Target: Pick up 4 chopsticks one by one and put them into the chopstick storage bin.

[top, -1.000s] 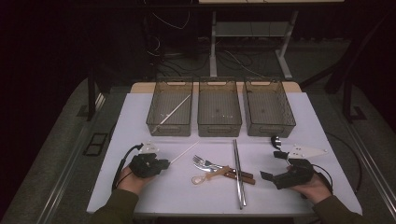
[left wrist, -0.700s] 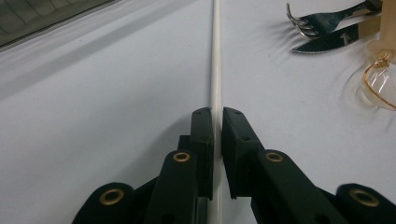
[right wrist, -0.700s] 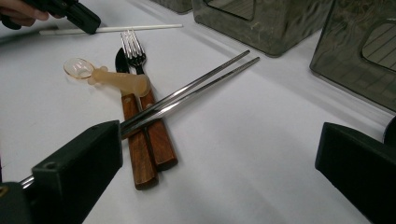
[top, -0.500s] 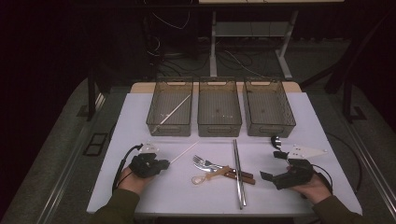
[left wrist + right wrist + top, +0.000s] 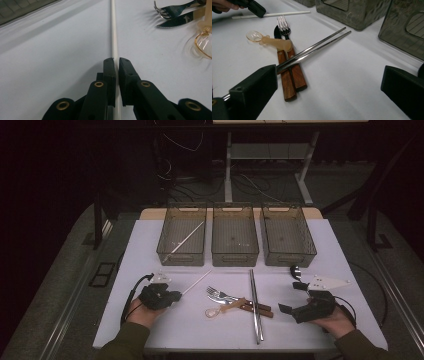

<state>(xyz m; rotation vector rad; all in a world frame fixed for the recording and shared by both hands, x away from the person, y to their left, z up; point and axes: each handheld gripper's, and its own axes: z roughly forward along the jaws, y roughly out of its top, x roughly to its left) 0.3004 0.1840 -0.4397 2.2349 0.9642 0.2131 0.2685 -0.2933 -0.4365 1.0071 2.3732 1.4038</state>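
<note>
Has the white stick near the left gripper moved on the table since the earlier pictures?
No. The white stick lies at the same slant, its far end below the left bin, its near end in the left gripper.

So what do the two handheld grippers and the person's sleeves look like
Both the left gripper and the right gripper are matte black, with blocky flat jaws. Brass-coloured rivets mark the left one's linkage in its own view. A grey three-cornered plate sits on the right gripper, and a black cable trails from the left. The sleeves are olive green.
</note>
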